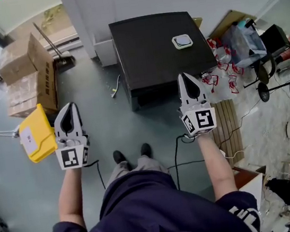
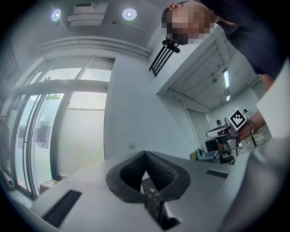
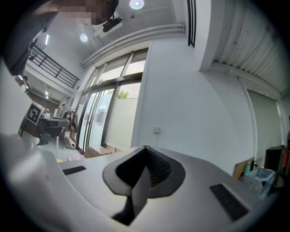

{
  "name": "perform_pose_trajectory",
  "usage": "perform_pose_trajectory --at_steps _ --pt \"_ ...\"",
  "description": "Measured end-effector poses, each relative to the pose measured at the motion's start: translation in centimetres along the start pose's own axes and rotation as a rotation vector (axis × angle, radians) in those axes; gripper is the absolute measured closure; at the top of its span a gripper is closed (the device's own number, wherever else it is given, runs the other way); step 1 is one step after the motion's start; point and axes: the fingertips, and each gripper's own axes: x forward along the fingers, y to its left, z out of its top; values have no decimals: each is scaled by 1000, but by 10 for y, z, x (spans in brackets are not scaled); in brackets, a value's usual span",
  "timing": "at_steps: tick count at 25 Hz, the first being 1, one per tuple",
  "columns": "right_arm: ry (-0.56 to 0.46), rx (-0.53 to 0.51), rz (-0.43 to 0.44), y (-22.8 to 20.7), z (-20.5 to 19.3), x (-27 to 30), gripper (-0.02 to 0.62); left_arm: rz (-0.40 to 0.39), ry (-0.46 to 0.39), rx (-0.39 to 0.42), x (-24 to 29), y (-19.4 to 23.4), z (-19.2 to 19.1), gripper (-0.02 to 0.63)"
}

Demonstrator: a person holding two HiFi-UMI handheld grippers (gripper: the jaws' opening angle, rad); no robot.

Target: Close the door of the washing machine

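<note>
In the head view a dark, box-shaped washing machine (image 1: 154, 50) stands against the white wall; I see only its top, and its door is hidden from here. My left gripper (image 1: 68, 108) hangs over bare floor to the machine's left, jaws shut and empty. My right gripper (image 1: 186, 78) hovers over the machine's front right corner, also shut on nothing. The left gripper view shows my left gripper (image 2: 145, 153) with its jaws meeting at a point, before a white wall and windows. In the right gripper view my right gripper (image 3: 146, 147) points level at the same wall.
A small white pad (image 1: 182, 41) lies on the machine's top. Cardboard boxes (image 1: 27, 76) and a yellow case (image 1: 36, 134) sit at the left, with a broom (image 1: 55, 50) by the wall. Bags and clutter (image 1: 242, 45), a slatted mat (image 1: 226, 123) and floor cables (image 1: 176, 154) are at the right.
</note>
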Motion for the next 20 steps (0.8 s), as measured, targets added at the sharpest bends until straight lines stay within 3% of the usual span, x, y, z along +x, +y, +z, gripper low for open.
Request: perform_pose_trajectory --at_steps 20 --pt "7 -16 9 18 2 -1 577 10 -25 -12 -13 6 6 583"
